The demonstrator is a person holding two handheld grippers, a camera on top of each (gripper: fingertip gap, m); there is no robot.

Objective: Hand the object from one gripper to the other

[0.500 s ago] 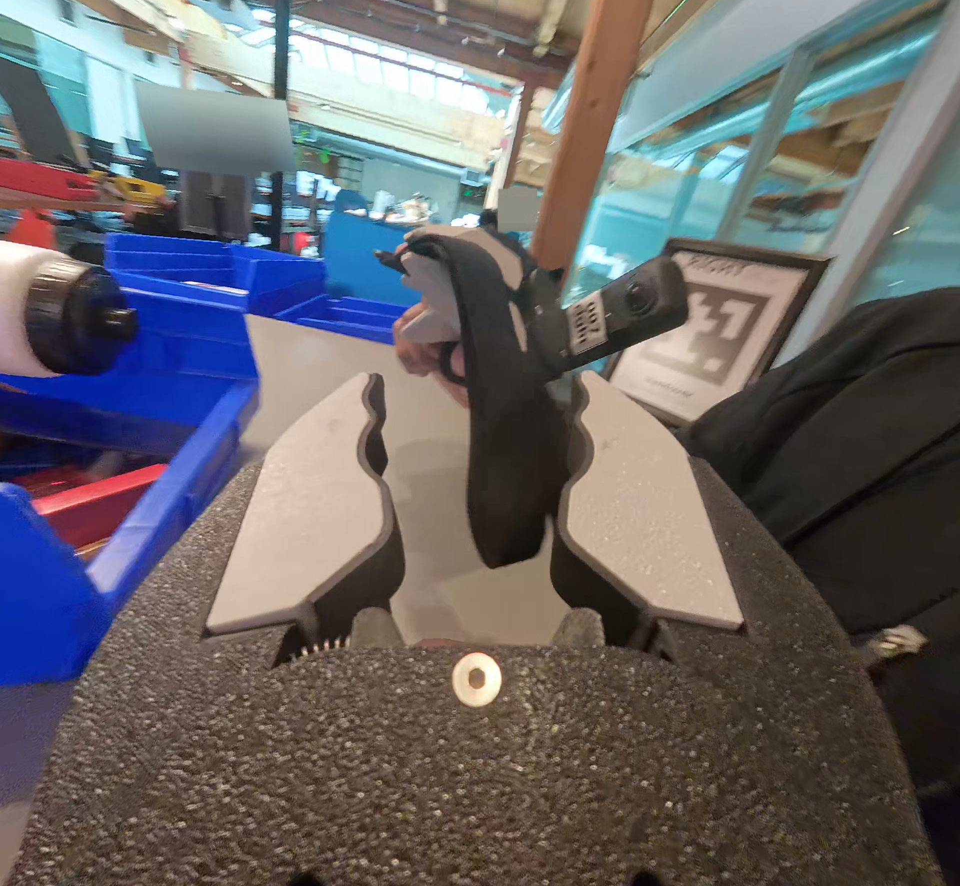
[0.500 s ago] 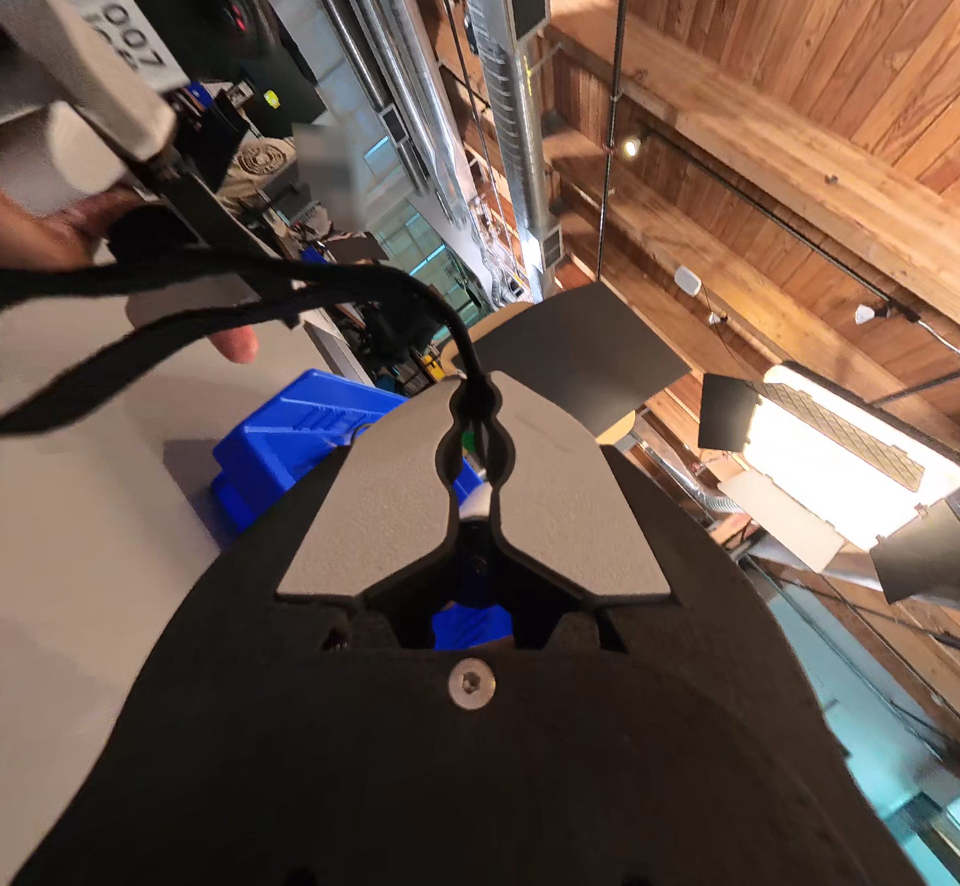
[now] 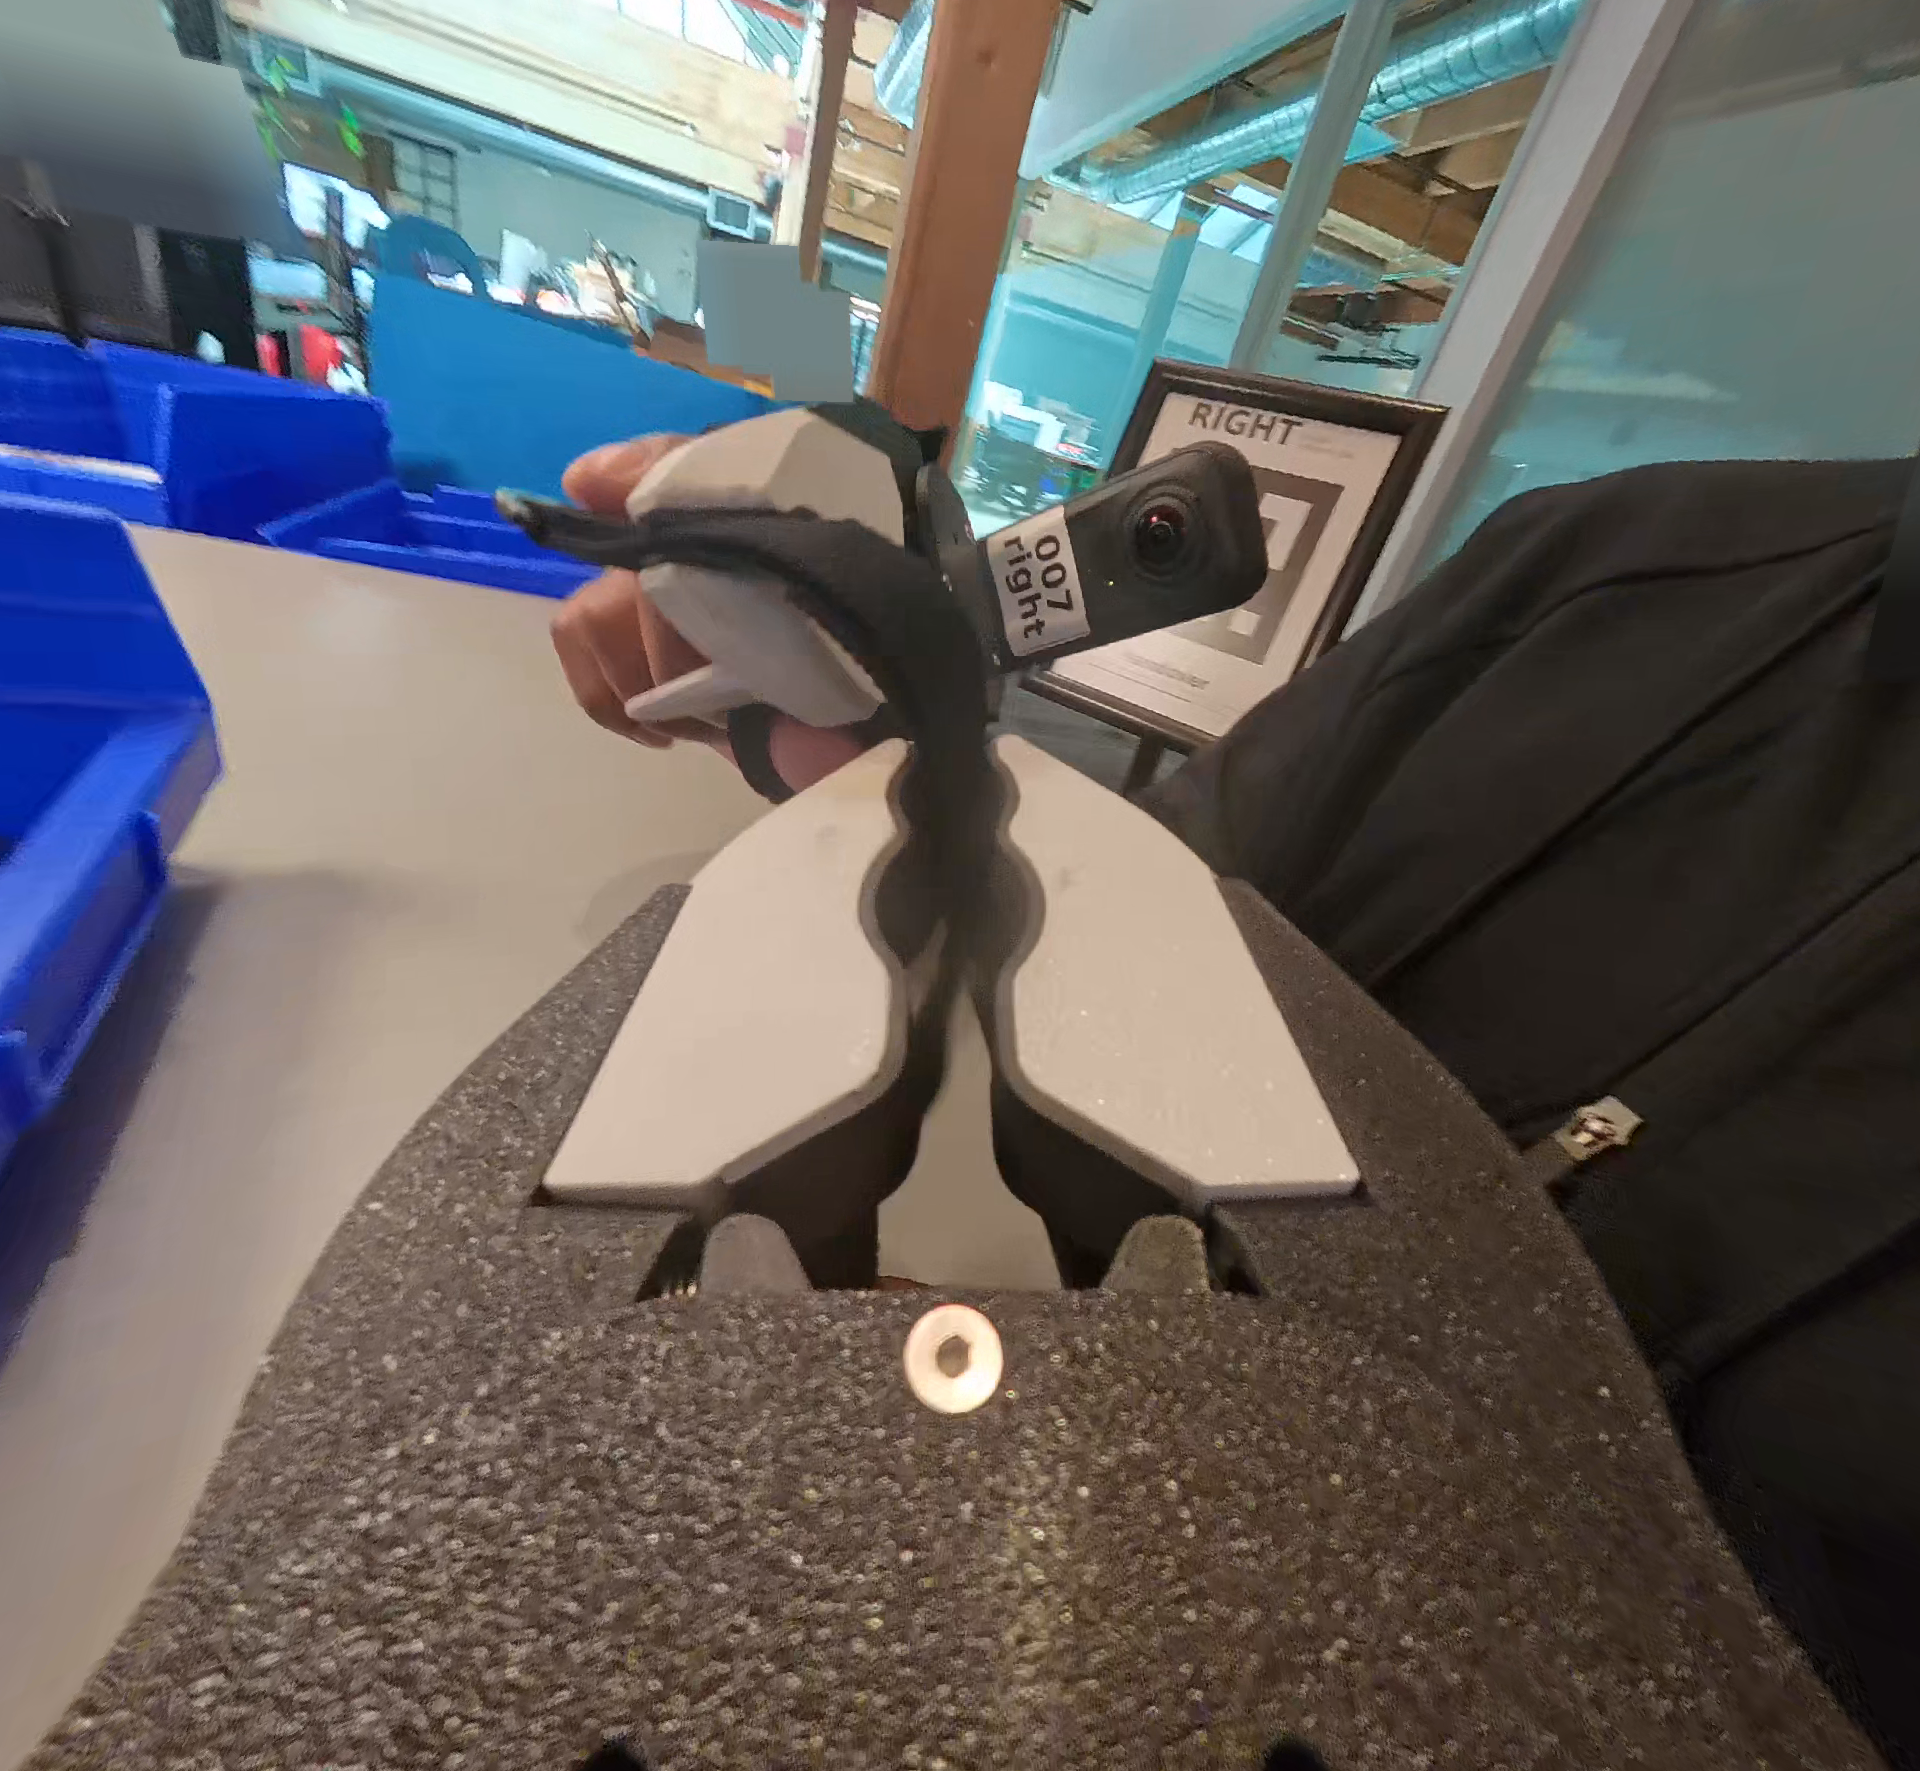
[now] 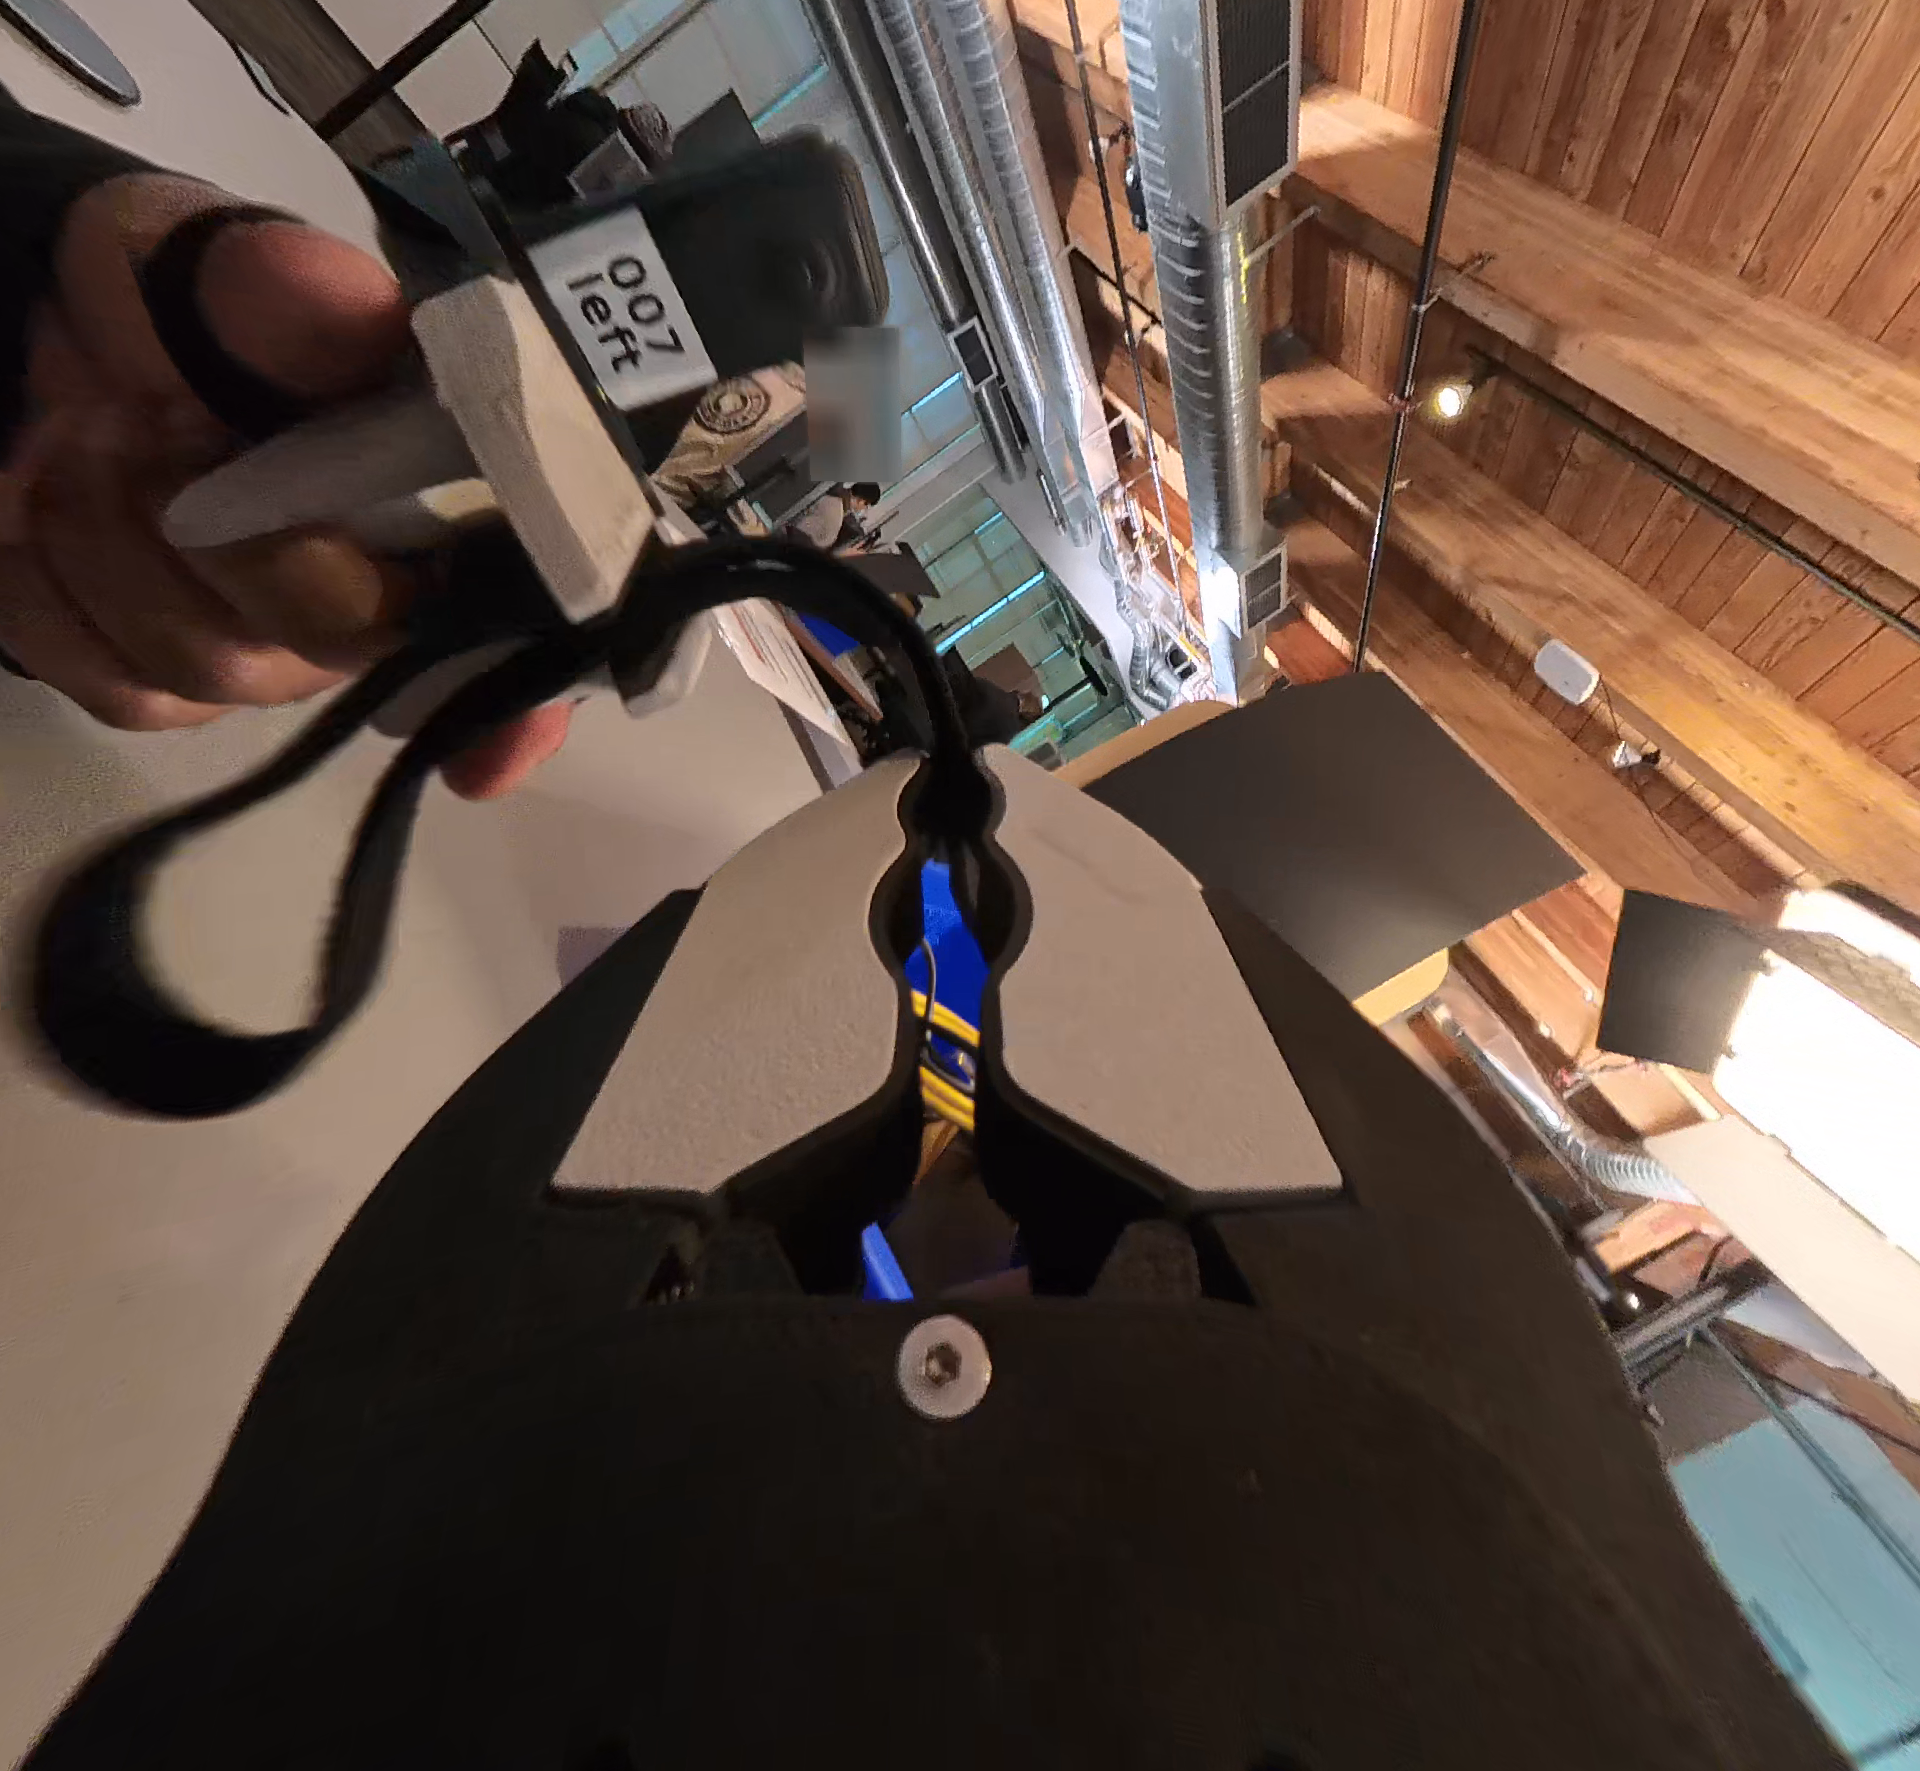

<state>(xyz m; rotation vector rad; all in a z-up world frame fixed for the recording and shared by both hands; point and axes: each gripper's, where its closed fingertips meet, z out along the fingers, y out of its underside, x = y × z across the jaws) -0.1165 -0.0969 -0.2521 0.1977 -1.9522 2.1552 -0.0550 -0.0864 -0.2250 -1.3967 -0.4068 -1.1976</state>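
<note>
A black fabric strap [image 3: 935, 641] hangs between both grippers above the grey table [image 3: 364, 786]. In the left wrist view my left gripper [image 3: 948, 776] is shut on the strap's lower part. The right gripper [image 3: 748, 568], held in a hand, is just beyond it with the strap draped over its grey fingers. In the right wrist view my right gripper [image 4: 951, 771] is shut on the strap [image 4: 208, 994], which loops out to the left under the left gripper's grey finger [image 4: 540, 464]. That view points up at the ceiling.
Blue bins [image 3: 83, 682] stand along the table's left and back. A framed sign [image 3: 1278, 526] and a wooden post [image 3: 966, 163] are behind. A person's black jacket [image 3: 1558, 786] fills the right. Ducts [image 4: 1205, 371] and wooden beams are overhead. About 6 centimeters separates my left fingertips from my right.
My left gripper was open around the strap and has now shut on it. The right gripper stays shut on the strap. The two grippers have come closer together.
</note>
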